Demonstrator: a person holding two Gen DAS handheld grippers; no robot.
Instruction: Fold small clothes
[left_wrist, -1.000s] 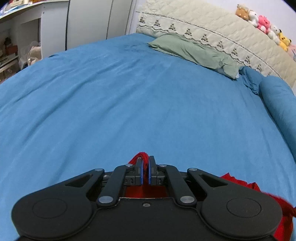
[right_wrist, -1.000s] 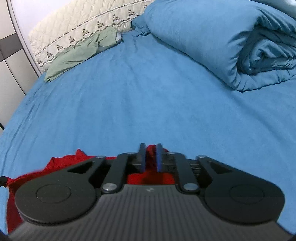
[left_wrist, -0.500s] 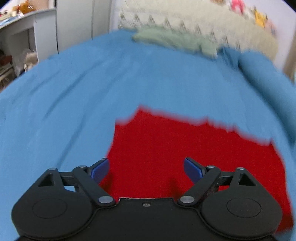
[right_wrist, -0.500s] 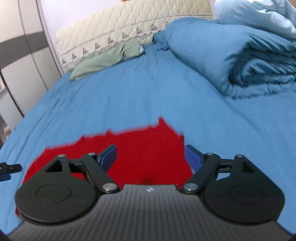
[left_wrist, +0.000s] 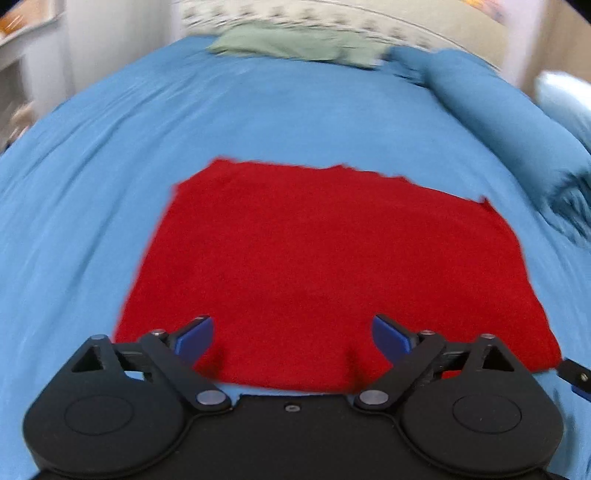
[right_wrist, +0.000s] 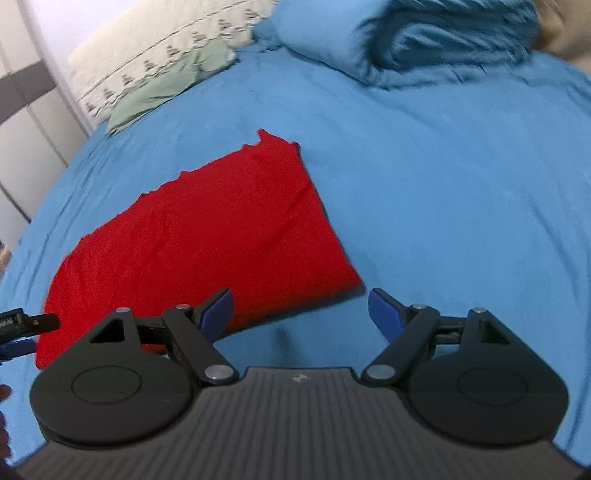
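A red cloth (left_wrist: 325, 266) lies flat and folded on the blue bedsheet (left_wrist: 92, 206). My left gripper (left_wrist: 293, 338) is open and empty, above the cloth's near edge. My right gripper (right_wrist: 301, 312) is open and empty, at the cloth's (right_wrist: 207, 240) near right corner, over bare sheet (right_wrist: 443, 206). The right gripper's tip shows at the right edge of the left wrist view (left_wrist: 574, 376). The left gripper's tip shows at the left edge of the right wrist view (right_wrist: 22, 325).
A green pillowcase (left_wrist: 295, 44) and a quilted cream headboard cover (right_wrist: 166, 48) lie at the head of the bed. A rolled blue duvet (right_wrist: 424, 40) lies along the bed's right side, also in the left wrist view (left_wrist: 498, 118).
Both grippers were shut on the red cloth a second ago. They have opened, let it go and drawn back and up. The cloth now lies flat on the sheet.
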